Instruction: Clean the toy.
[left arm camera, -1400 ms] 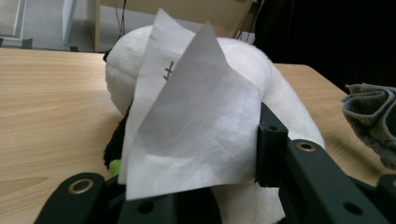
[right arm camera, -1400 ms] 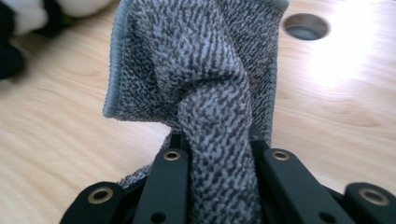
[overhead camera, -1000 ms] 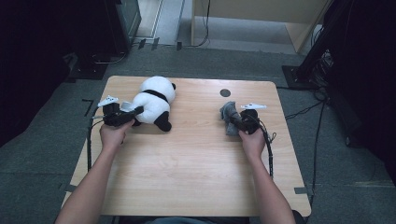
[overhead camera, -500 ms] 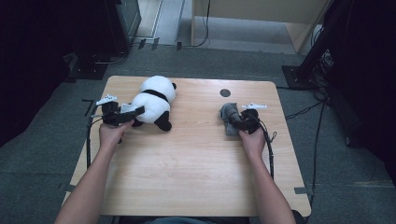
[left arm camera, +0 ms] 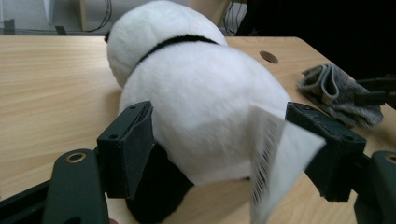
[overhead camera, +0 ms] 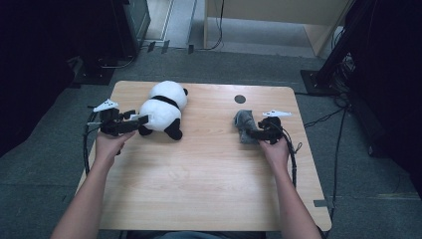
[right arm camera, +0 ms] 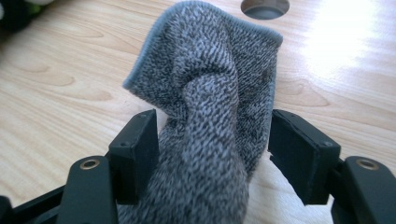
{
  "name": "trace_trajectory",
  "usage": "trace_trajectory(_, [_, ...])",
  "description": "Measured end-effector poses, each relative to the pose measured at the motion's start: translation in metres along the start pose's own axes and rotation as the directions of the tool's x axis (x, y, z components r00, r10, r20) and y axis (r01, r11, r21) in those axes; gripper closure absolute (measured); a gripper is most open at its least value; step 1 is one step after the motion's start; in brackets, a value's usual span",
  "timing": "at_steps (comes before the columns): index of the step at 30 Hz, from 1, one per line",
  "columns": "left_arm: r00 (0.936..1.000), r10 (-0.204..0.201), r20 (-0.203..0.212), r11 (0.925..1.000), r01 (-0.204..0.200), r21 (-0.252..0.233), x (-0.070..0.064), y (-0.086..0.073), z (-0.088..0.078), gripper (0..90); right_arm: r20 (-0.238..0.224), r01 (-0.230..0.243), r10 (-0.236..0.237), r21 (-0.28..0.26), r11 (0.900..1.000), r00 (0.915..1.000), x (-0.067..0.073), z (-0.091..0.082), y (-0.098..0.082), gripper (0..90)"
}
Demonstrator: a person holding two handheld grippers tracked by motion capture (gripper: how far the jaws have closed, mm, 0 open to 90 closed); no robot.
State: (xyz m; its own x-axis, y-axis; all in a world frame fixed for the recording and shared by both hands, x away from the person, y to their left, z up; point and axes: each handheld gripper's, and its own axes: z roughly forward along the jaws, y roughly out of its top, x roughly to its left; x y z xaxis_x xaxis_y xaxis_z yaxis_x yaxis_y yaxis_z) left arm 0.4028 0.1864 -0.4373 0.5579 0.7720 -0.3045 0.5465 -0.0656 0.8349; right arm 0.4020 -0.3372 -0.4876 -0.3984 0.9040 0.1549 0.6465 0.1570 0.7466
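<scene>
Two grippers work opposite ends of a wooden table (overhead camera: 199, 184), each set around a soft thing. At the left, the left gripper (overhead camera: 133, 122) points right at a plush panda (overhead camera: 161, 109) that lies on its side at the far left of the tabletop, head toward the far edge. In the left gripper view the jaws stand wide on either side of the panda's white rump, a paper tag (left arm camera: 275, 154) hanging in front of the right jaw; the left pad sits against the fur without denting it, the right one stands clear, so this reads as a grip let go rather than a hold. At the right, the right gripper (overhead camera: 253, 134) points left at a grey sock (overhead camera: 244, 125), bunched in a heap just near of the round hole (overhead camera: 240, 98) in the tabletop. Its jaws have just been opening, and in the right gripper view the sock (right arm camera: 210, 140) rises between them, brushing the left pad while a gap shows at the right one. Both things rest on the wood under their own weight, well apart from each other, which suggests each has been set down where it lies.
</scene>
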Motion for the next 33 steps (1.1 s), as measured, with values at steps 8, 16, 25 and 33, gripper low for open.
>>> trace_trajectory(8, [0.9984,0.055,-0.015,0.9979,-0.054,0.036,-0.014,-0.018,-0.012,25.0,0.005,0.038,-0.038,0.004,0.999,0.9993,0.003,-0.024,-0.011,34.3])
trace_trajectory(16, [0.9961,0.088,-0.007,0.9926,-0.087,0.085,-0.02,-0.038,-0.016,25.3,-0.002,0.041,-0.041,-0.018,0.999,0.9991,0.0,-0.049,-0.027,35.0])
trace_trajectory(25, [0.992,0.126,0.008,0.9822,-0.126,0.139,-0.024,-0.061,-0.02,25.6,-0.013,0.036,-0.036,-0.014,0.999,0.9993,-0.013,-0.063,-0.047,36.8])
trace_trajectory(33, [0.9814,0.191,0.018,0.9631,-0.191,0.189,-0.031,-0.079,-0.018,25.9,-0.011,0.007,-0.006,0.023,1.0,0.9999,-0.021,-0.065,-0.064,36.8])
